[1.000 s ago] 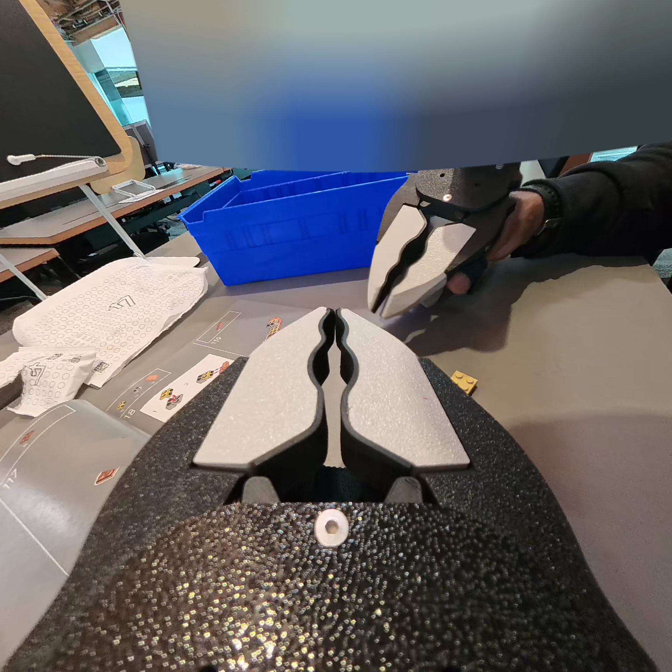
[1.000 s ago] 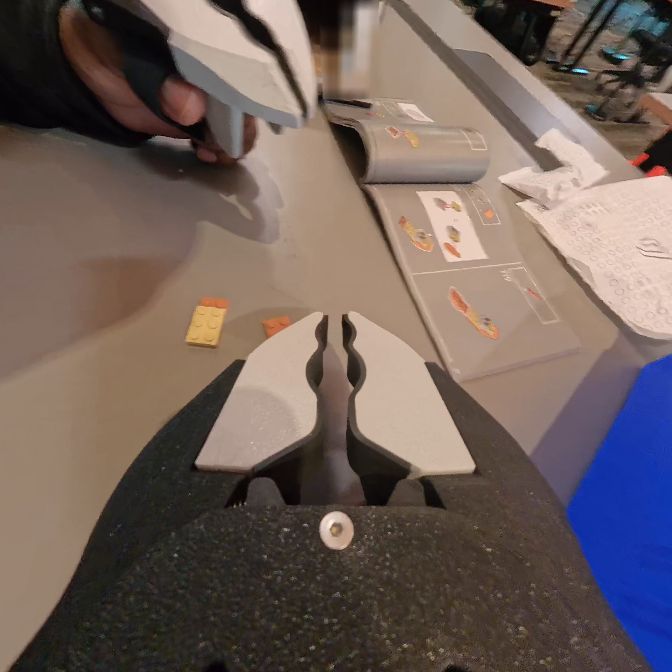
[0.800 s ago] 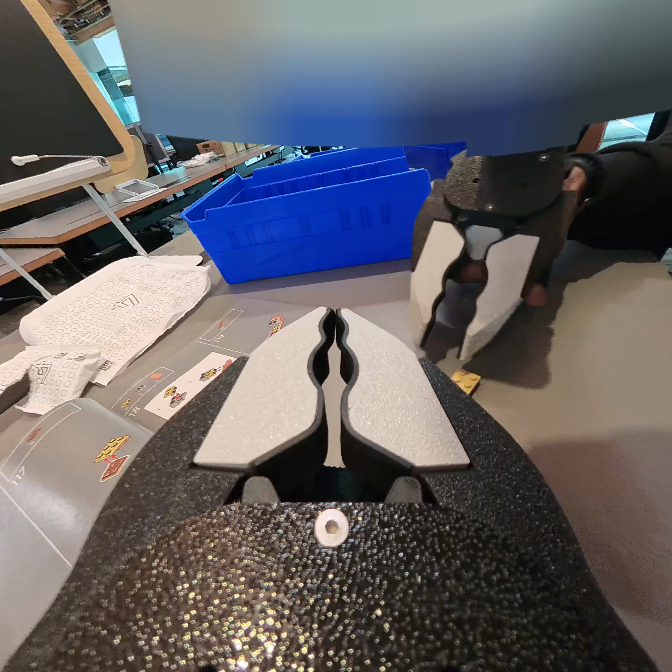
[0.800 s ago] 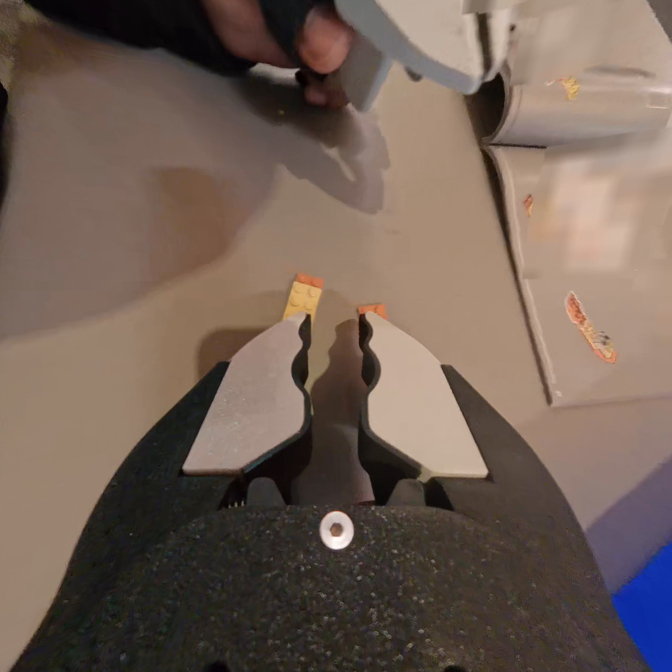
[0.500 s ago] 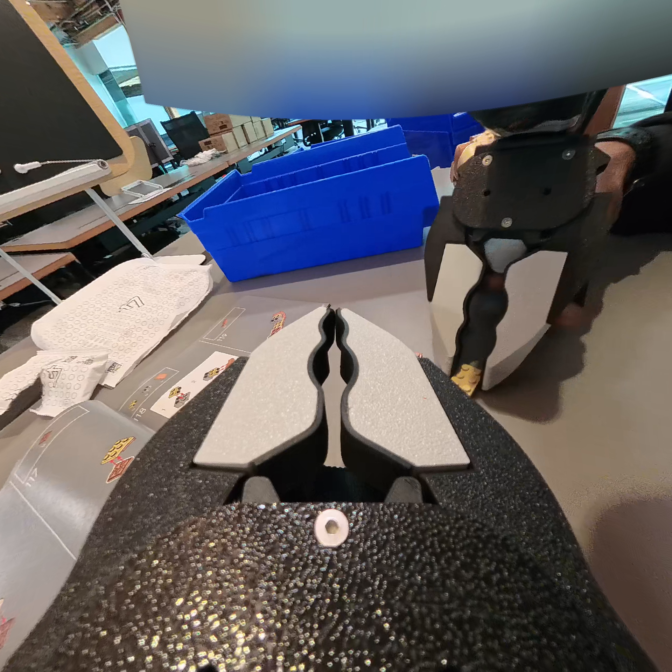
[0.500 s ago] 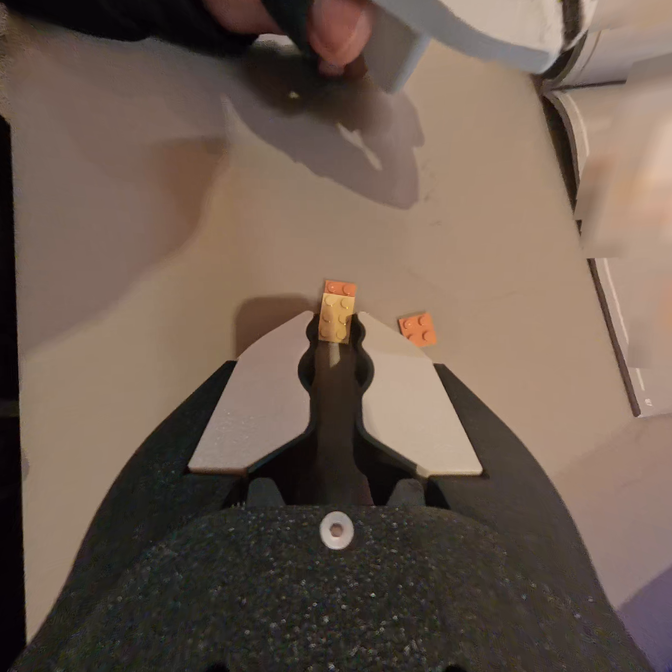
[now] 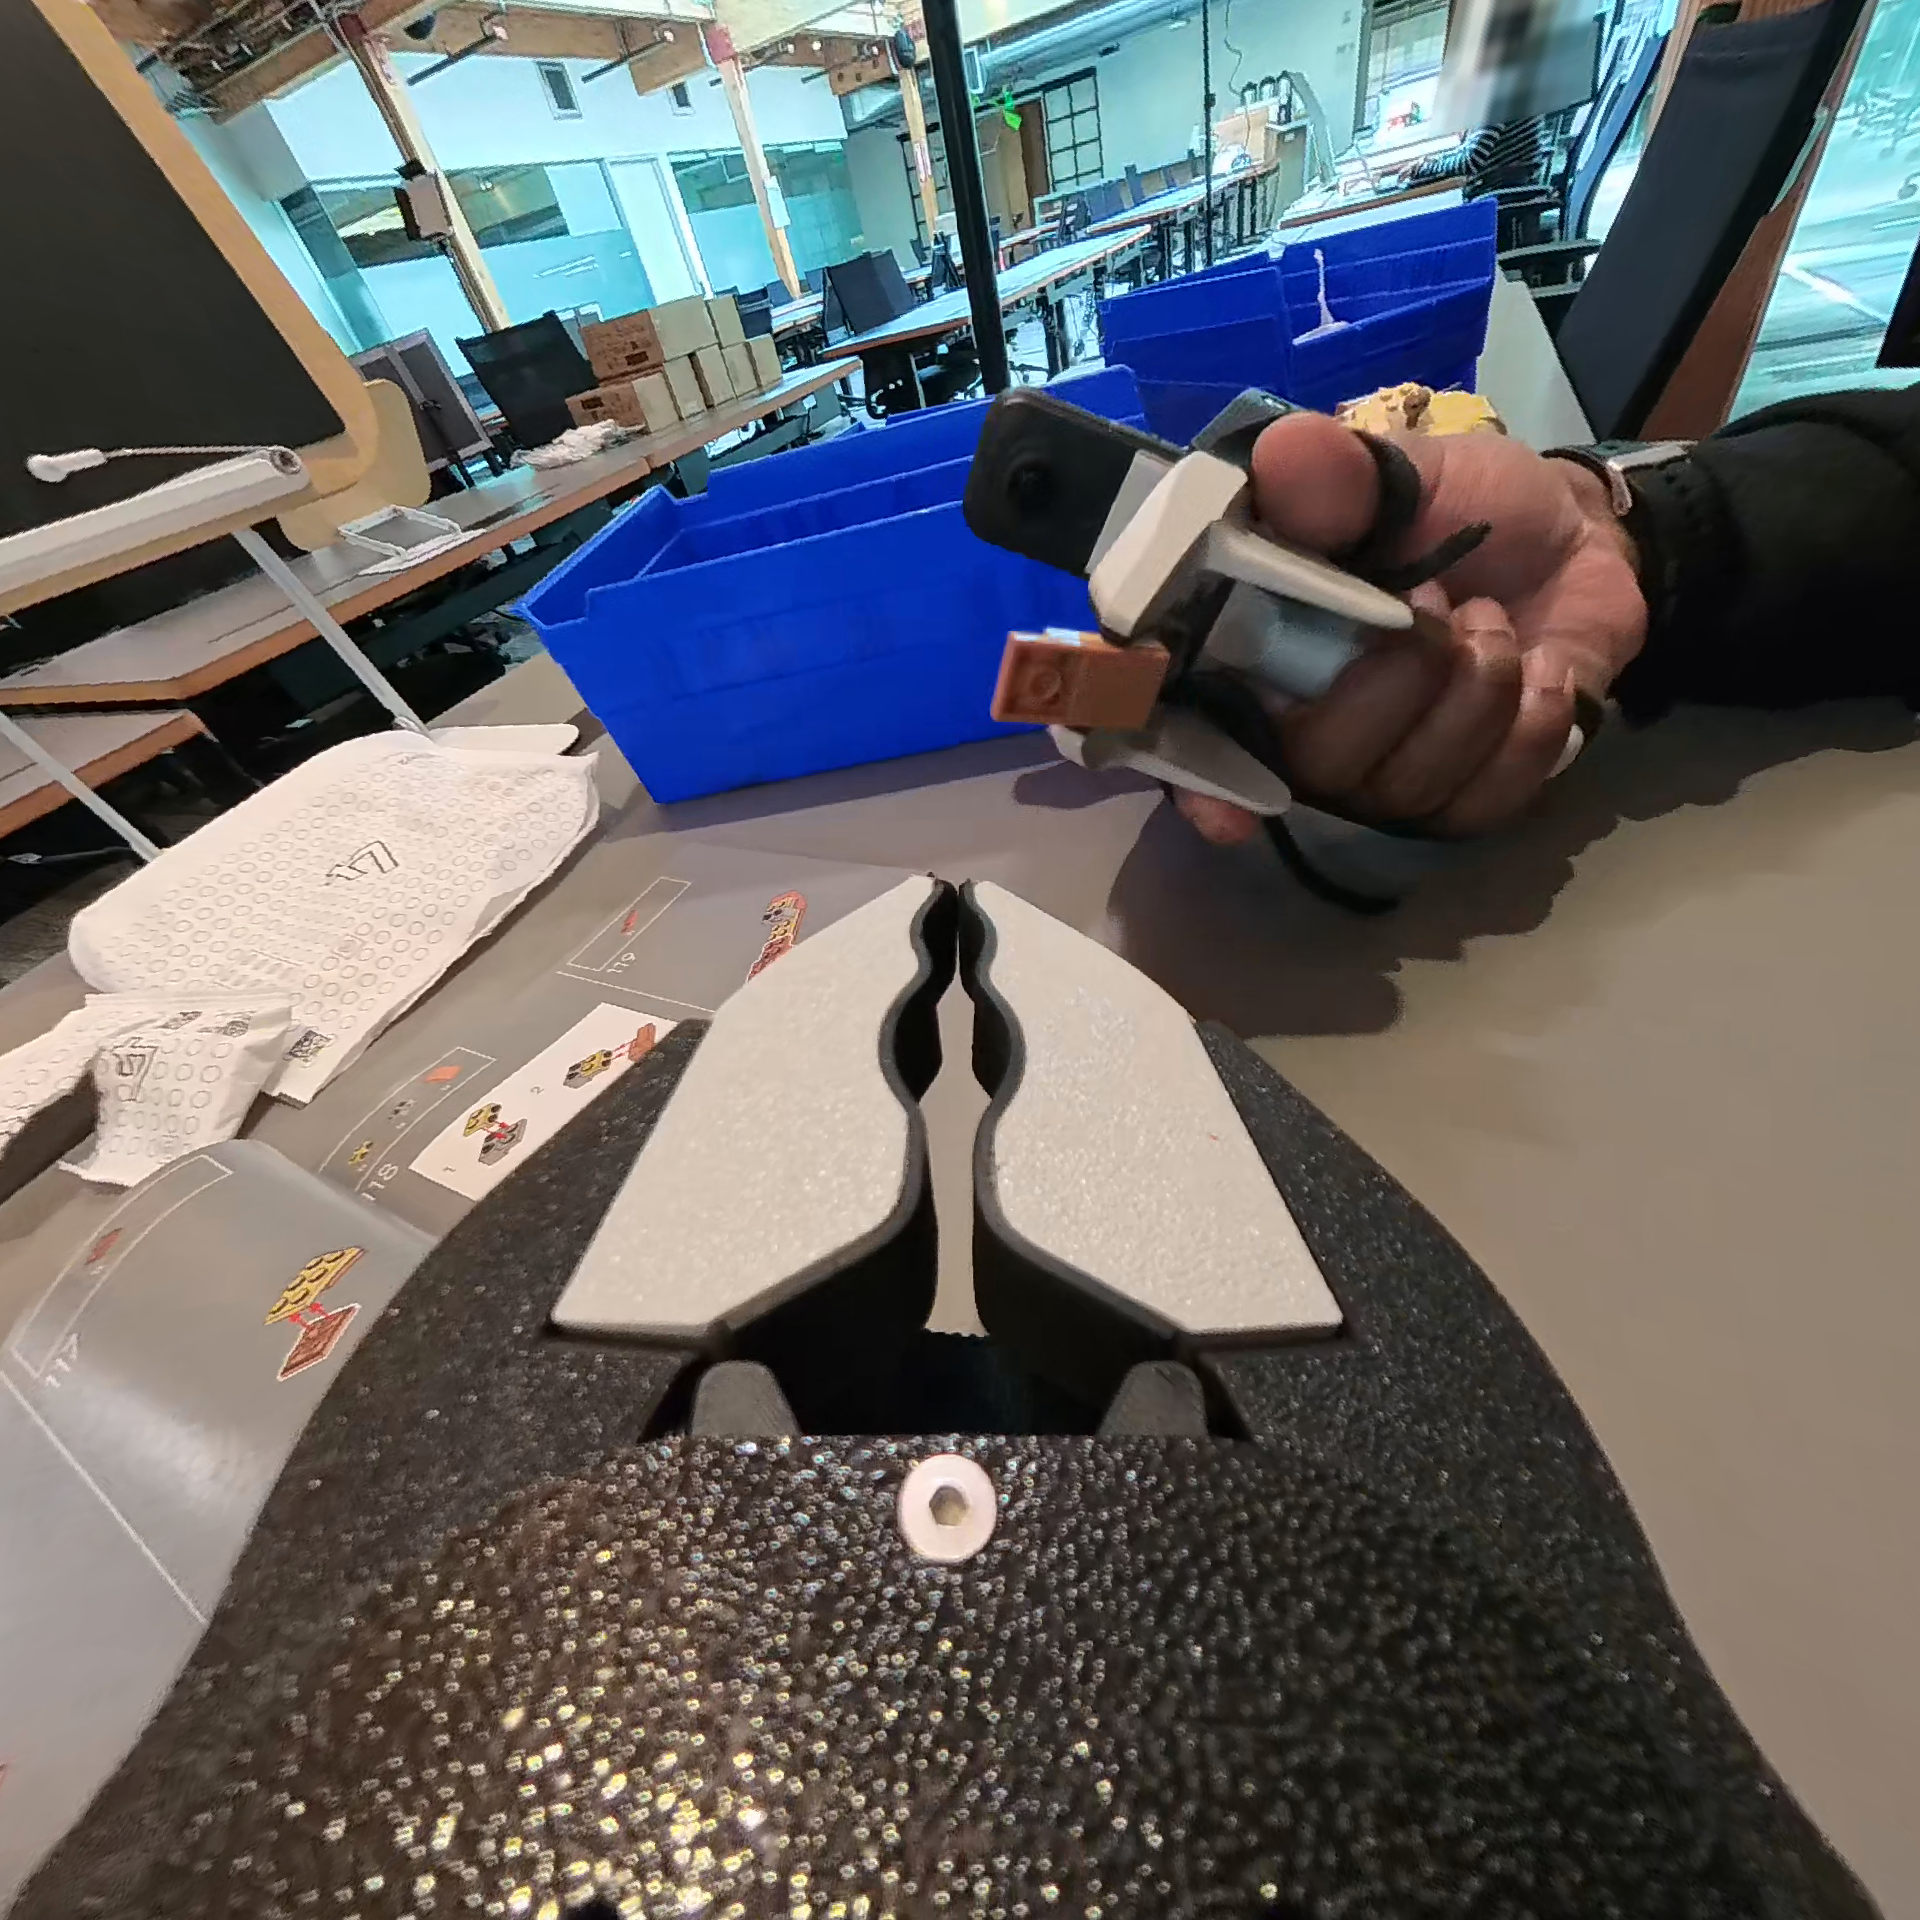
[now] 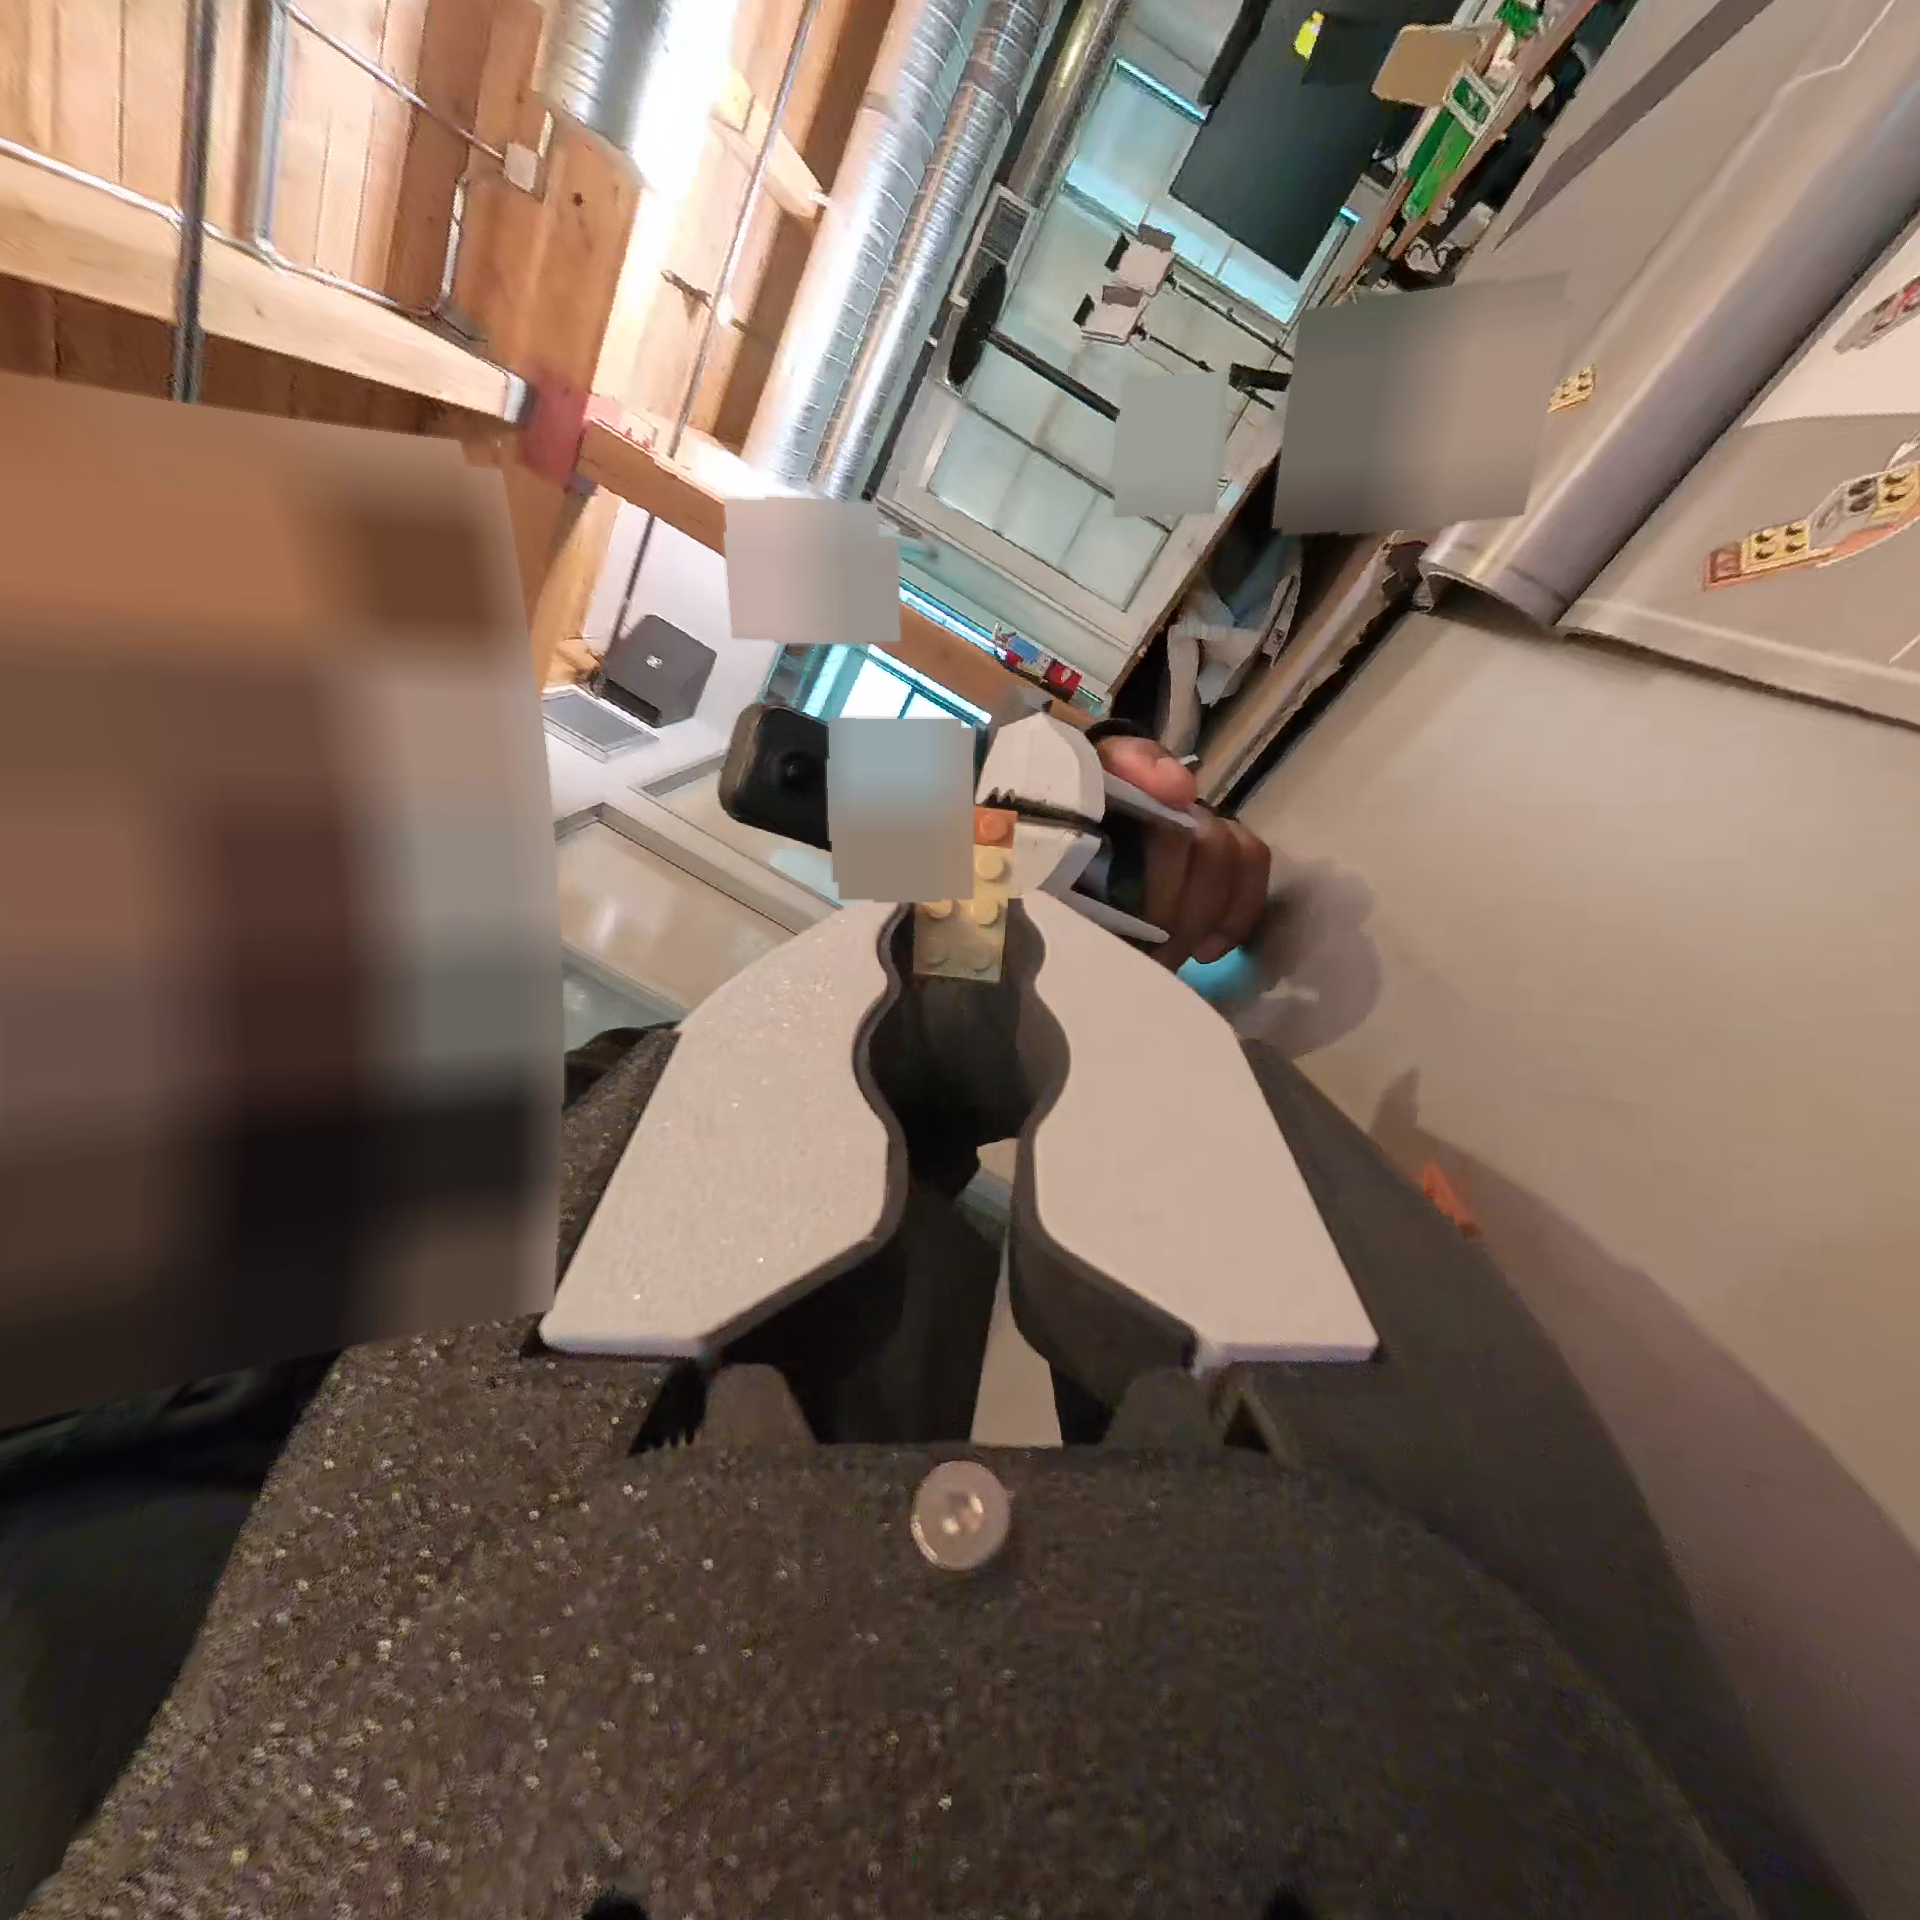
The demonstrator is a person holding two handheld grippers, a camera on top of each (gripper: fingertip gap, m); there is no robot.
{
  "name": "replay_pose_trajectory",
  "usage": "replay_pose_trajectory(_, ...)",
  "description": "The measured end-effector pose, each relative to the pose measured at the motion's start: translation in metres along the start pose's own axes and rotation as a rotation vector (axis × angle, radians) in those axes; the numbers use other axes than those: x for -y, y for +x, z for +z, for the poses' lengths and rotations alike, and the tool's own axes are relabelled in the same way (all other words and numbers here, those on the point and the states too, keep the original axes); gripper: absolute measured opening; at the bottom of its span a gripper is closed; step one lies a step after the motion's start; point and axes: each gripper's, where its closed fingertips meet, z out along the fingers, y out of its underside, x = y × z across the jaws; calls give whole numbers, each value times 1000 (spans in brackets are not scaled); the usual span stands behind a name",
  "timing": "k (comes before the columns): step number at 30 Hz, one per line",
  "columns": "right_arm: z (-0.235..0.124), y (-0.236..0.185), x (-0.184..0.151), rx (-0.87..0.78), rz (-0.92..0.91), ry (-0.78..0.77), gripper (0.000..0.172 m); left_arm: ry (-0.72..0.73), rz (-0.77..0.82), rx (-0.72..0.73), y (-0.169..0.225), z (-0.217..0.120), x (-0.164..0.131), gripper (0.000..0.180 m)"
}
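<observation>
My right gripper (image 8: 956, 920) is shut on a small yellow studded plate (image 8: 961, 935) that has an orange plate (image 8: 994, 828) joined at its far end. It holds the piece in the air, rolled onto its side. In the left wrist view the right gripper (image 7: 1127, 665) is up and to the right above the grey table (image 7: 1558, 1143), in a person's hand, with the piece's brown-orange underside (image 7: 1075, 681) sticking out to the left. My left gripper (image 7: 956, 894) is shut with nothing in it, low over the table. It shows beyond the piece in the right wrist view (image 8: 1049, 810).
A blue bin (image 7: 831, 623) stands at the back of the table, with more blue bins (image 7: 1351, 312) behind it. An open instruction booklet (image 7: 499, 1060) and white paper bags (image 7: 312, 873) lie to the left. A loose orange plate (image 8: 1446, 1195) lies on the table. There is about 5 cm between the tips of the two grippers.
My right gripper opened, came down over the yellow and orange piece, shut on it, then lifted it off the table and rolled sideways. My left gripper stayed shut.
</observation>
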Motion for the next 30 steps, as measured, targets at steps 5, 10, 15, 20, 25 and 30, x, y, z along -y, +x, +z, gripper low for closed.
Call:
replay_pose_trajectory(5,4,0,-7,-13,-63,-47,16,-10,17,1,2,1,-1,0)
replay_pose_trajectory(10,2,3,-7,-36,-98,-57,16,-11,15,-10,3,1,-1,0)
replay_pose_trajectory(15,1,6,-8,-101,-207,-82,16,2,-32,-46,6,1,1,0)
replay_pose_trajectory(20,3,24,-28,-316,-472,-258,16,24,-148,-82,5,-1,5,0)
replay_pose_trajectory(25,-9,53,-57,-581,-741,-554,17,14,-111,-31,-5,-2,2,0)
replay_pose_trajectory(30,-27,68,-80,-665,-781,-755,17,-17,-29,26,-15,0,-5,0)
